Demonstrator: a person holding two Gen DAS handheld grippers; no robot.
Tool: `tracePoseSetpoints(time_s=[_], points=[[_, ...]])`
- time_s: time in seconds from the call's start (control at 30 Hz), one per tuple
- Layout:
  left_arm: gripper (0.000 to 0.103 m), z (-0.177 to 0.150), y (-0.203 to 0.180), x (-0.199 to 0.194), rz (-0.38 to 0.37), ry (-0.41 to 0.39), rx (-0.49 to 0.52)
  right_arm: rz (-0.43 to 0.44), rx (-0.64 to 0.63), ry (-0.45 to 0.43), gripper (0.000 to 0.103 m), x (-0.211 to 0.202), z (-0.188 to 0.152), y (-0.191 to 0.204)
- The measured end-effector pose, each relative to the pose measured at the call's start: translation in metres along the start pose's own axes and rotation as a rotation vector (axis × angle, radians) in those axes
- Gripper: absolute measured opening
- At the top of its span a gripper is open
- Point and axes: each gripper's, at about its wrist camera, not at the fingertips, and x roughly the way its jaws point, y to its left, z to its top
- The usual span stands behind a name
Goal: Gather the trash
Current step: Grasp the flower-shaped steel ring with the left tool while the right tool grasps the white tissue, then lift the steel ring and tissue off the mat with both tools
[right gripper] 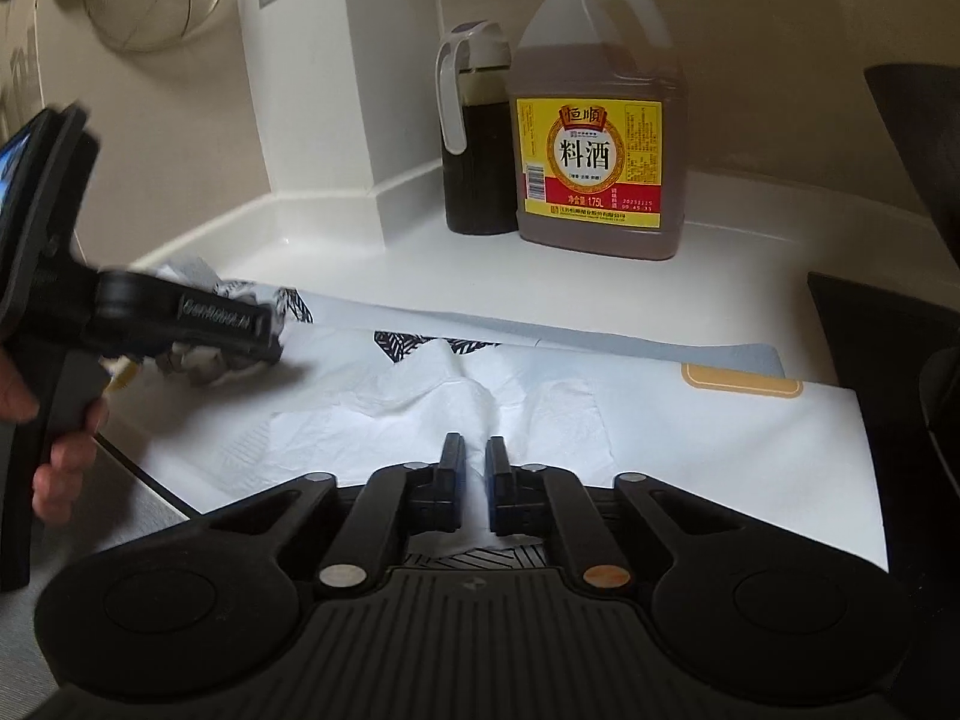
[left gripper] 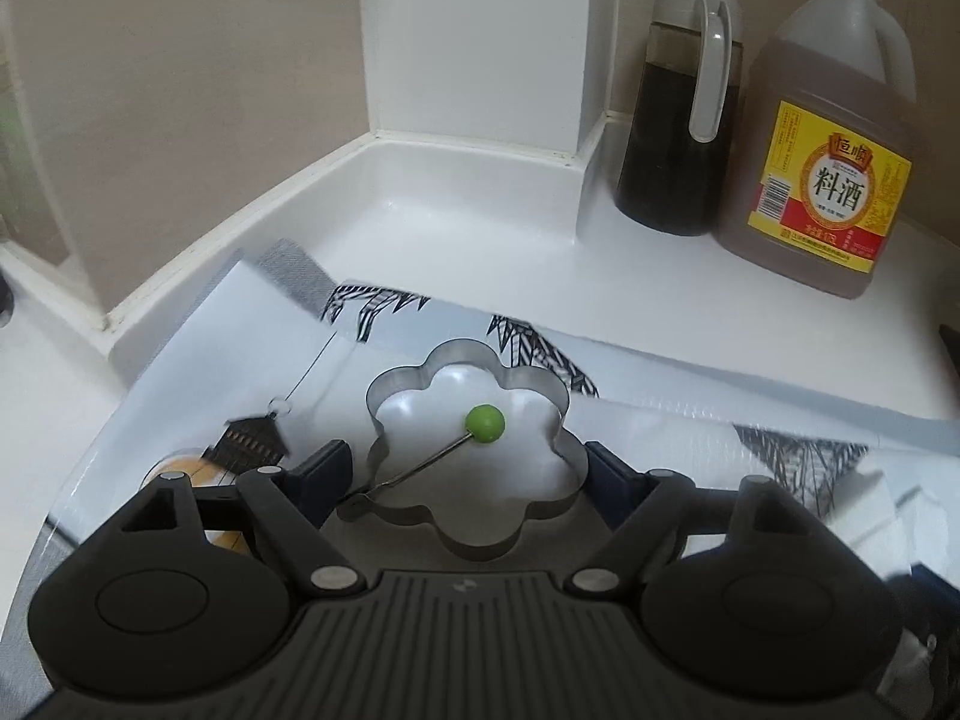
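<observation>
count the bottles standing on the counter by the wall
2, side by side at the back: a dark sauce dispenser bottle with a grey handle, and to its right a big cooking wine jug with a yellow cap. None appear hidden.

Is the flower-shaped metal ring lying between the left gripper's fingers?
Yes, in the left wrist view the flower-shaped metal ring lies on the printed sheet between the left gripper's spread fingers.

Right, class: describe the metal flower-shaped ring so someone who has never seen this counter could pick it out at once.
Start at the white counter corner where the big yellow-labelled jug stands. In front of it lies a printed white bag; the metal ring sits on it, between the left hand-held gripper fingers. It alone is shiny steel, petal-shaped, with a wire handle ending in a green ball.
</observation>
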Motion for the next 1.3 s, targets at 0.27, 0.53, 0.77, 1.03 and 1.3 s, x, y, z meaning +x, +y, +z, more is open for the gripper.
tracePoseSetpoints(time_s=[0.27,0.53,0.77,1.03,1.3], points=[[0.086,-0.029,0.023,-0.07,0.012,-0.096,0.01,0.067,0.082,-0.121,0.007,-0.017,0.0,-0.009],[0.086,-0.075,0.066,-0.161,0.036,-0.142,-0.061,0.136,0.015,-0.228,0.006,-0.032,-0.001,0.004],[0.086,-0.125,0.08,-0.218,0.036,-0.136,-0.085,0.032,-0.019,-0.046,0.006,-0.038,-0.013,0.004],[0.086,-0.146,0.08,-0.253,0.004,-0.178,-0.116,0.079,-0.005,-0.084,0.005,-0.076,-0.02,0.001],[0.086,-0.179,0.084,-0.3,0.002,-0.21,-0.116,0.16,-0.084,-0.208,0.005,-0.161,-0.028,0.019]])
